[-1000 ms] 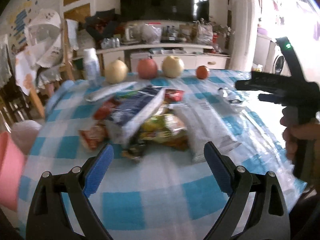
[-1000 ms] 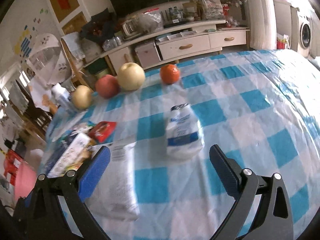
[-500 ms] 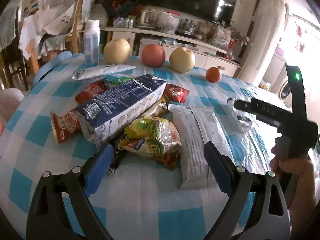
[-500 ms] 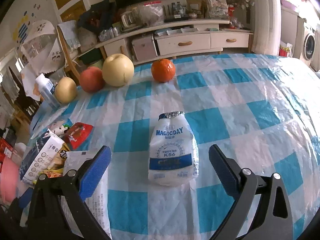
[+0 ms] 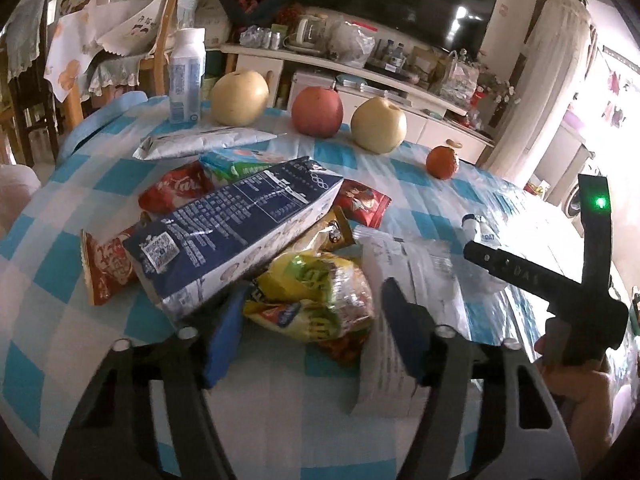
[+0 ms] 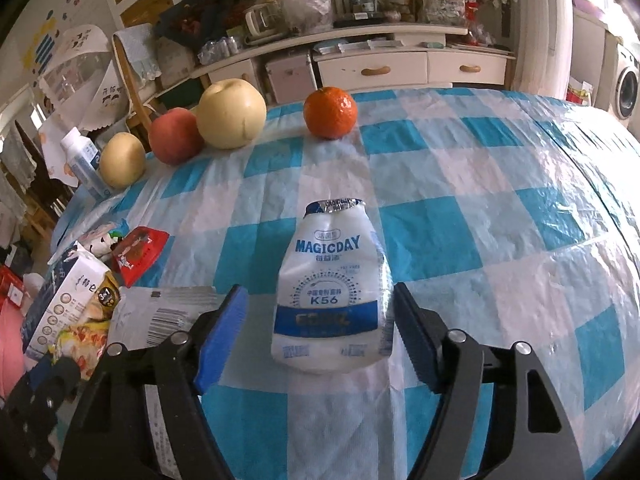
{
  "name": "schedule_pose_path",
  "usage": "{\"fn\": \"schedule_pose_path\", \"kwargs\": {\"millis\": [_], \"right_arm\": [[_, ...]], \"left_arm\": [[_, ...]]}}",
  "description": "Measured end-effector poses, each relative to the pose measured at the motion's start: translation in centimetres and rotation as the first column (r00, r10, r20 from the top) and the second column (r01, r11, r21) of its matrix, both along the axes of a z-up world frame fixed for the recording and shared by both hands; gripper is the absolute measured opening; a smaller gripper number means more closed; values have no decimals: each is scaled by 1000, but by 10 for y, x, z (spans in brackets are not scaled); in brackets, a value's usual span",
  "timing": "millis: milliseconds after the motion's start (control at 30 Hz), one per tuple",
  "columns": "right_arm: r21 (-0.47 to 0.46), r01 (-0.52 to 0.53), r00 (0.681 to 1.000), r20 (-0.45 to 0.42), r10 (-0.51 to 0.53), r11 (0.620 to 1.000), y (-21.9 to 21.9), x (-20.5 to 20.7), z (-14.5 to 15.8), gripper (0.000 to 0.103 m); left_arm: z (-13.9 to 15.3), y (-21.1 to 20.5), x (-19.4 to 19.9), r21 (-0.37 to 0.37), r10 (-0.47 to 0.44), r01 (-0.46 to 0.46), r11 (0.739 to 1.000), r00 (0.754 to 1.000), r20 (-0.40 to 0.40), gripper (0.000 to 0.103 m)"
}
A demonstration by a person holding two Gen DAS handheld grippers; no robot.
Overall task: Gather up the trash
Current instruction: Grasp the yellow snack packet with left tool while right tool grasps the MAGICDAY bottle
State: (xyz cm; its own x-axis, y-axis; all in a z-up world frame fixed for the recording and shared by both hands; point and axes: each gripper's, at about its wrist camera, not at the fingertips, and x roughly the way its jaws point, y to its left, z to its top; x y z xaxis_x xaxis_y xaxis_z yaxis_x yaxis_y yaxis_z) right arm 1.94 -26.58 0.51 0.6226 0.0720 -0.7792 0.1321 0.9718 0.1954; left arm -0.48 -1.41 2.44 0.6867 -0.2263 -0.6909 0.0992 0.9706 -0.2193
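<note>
A pile of trash lies on the checked tablecloth [image 5: 60,332]: a dark blue milk carton [image 5: 236,232], a crumpled yellow snack bag [image 5: 312,300], red wrappers [image 5: 108,268] and a flat white bag [image 5: 404,304]. My left gripper [image 5: 310,336] is open, its jaws either side of the yellow bag. A squashed white MAGICDAY pouch [image 6: 332,296] lies apart from the pile. My right gripper [image 6: 320,332] is open, its jaws straddling the pouch's lower end. The right gripper also shows in the left wrist view [image 5: 560,280].
Two pears [image 5: 240,98], an apple [image 5: 318,112] and an orange [image 5: 442,162] stand along the table's far edge, with a white bottle [image 5: 186,76] at the far left. A silver wrapper [image 5: 204,142] lies behind the pile. A cluttered cabinet [image 6: 400,68] stands beyond the table.
Both grippers have moved forward and down. The left now frames the yellow snack bag; the right now frames the white pouch. Both jaw pairs have narrowed a little.
</note>
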Motion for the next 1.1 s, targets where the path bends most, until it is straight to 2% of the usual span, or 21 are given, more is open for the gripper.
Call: {"fn": "schedule_pose_path", "kwargs": {"millis": [100,500,933,1100], "right_arm": [[-10,8,1000,3,-8,1000,-1,0,0,60],[45,-10,1000,19,9,999,-5,-4,6,59],[154,-70,996,73,60,985,-7,-23,26,59],[151,-125,989,104,110,981,7,-32,36,59]], "left_arm": [[-1,0,1,5,3,-3,1000,1000,8,55],[2,11,-2,-31,-13,14,999,1000,23,40],[17,37,-35,-66,-25,29,997,998,58,37],[28,54,-50,-83,-18,25,996,996,84,35]]}}
